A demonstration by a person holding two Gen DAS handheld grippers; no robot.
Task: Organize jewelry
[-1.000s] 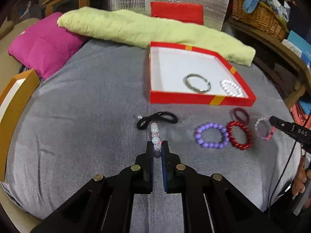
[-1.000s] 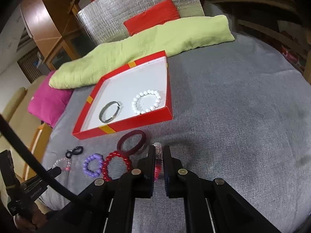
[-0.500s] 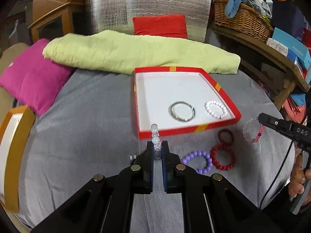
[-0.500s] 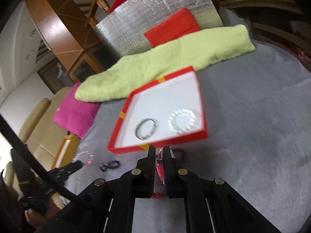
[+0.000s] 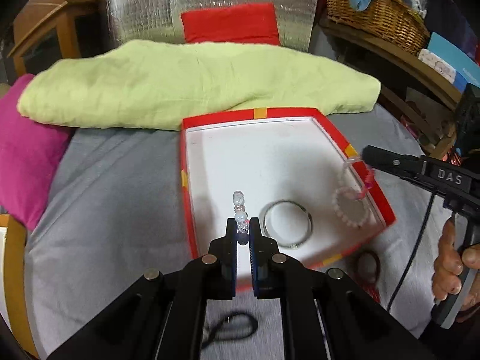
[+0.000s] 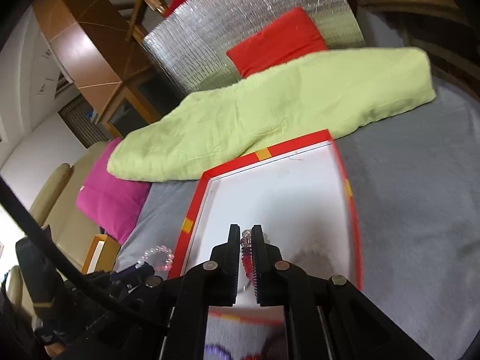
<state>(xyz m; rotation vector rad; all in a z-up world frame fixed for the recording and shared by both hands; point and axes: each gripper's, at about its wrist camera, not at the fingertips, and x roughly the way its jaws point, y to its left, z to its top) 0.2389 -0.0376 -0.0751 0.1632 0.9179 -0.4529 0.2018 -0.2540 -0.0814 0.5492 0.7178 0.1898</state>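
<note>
My left gripper [image 5: 242, 231] is shut on a clear bead bracelet [image 5: 239, 207] that sticks up past its tips. It hangs over the near left part of the red box [image 5: 186, 180] with a white floor. In the box lie a silver bangle [image 5: 286, 228] and a white bead bracelet [image 5: 349, 213]. My right gripper [image 6: 246, 240] is shut on a pink and clear bead bracelet [image 6: 247, 258], also over the red box [image 6: 192, 210]. In the left wrist view the right gripper [image 5: 367, 153] reaches in over the box's right wall. The left gripper [image 6: 144, 267] with its bracelet [image 6: 159, 258] shows at the lower left.
On the grey bed in front of the box lie a dark red ring [image 5: 367, 265], a black hair tie [image 5: 231, 327] and a purple bracelet [image 6: 216, 352]. A green quilt [image 5: 180, 84], a magenta cushion [image 5: 27, 156] and a red cushion [image 5: 231, 24] lie behind. A wicker basket [image 5: 375, 9] stands on the right shelf.
Both grippers have risen and moved forward from the bed to above the red box, each still holding its bracelet. The loose bracelets have slid to the bottom of the views.
</note>
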